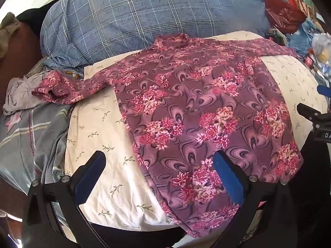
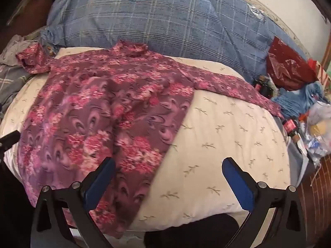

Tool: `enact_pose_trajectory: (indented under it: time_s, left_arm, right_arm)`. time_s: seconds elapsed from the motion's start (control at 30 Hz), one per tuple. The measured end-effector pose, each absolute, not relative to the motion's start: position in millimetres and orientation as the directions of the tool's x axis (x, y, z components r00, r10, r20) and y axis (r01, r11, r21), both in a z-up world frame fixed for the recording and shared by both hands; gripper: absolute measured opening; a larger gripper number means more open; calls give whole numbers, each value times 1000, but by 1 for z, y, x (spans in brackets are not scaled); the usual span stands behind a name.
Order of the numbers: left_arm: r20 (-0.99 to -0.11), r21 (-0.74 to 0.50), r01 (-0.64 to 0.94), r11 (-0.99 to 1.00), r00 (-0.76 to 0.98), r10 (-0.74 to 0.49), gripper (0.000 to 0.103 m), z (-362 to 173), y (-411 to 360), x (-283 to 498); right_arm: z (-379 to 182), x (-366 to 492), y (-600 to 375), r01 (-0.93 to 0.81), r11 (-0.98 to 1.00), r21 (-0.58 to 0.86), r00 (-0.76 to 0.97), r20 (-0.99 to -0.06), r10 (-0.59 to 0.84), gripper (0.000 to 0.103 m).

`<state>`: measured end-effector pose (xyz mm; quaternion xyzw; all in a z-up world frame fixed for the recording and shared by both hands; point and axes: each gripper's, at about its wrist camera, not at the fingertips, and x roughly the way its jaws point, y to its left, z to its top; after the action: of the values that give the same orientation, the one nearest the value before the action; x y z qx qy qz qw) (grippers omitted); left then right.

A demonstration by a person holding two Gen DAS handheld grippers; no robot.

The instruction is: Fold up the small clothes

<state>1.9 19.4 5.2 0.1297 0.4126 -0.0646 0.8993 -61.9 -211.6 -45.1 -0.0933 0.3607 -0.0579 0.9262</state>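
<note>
A purple long-sleeved shirt with pink flowers (image 1: 198, 111) lies spread flat on a cream pillow (image 1: 103, 144), collar toward the far side, both sleeves stretched out sideways. It also shows in the right wrist view (image 2: 99, 111). My left gripper (image 1: 159, 165) is open and empty, hovering above the shirt's near left hem. My right gripper (image 2: 168, 171) is open and empty, above the shirt's near right edge and the cream pillow (image 2: 223, 136). The right gripper's tip (image 1: 310, 113) shows at the right edge of the left wrist view.
A large blue plaid pillow (image 1: 144, 20) lies behind the cream one. Grey bedding (image 1: 26, 128) is bunched at the left. A red plastic bag (image 2: 287, 68), blue cloth and small clutter sit at the right. A brick-pattern surface (image 2: 318, 186) is at the lower right.
</note>
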Motion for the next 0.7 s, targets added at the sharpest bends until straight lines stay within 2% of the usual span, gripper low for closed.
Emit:
enact_pose_trajectory:
  time_s: [0.23,0.37,0.5,0.7]
  left_arm:
    - [-748,182,206,961,664,-1,103,7,23,0]
    - [-752,167,199,966,659,-6,103,6,28,-1]
    - [-745,154,180,972,667,-5,103,6,34,-4]
    - [-735,141,138,980,678,10,103,3,50,-9]
  right_arm:
    - [-39,-70,-234,123,976,-179,732,-648,-211,103]
    - [-41,-70,-244,153,976,-154,708,-672,-217,103]
    - [-45,-71,-248,195,965,-178,687,-677,-263,103]
    - [-43,-67,-257,217,967,-133,675,-695,-247,103]
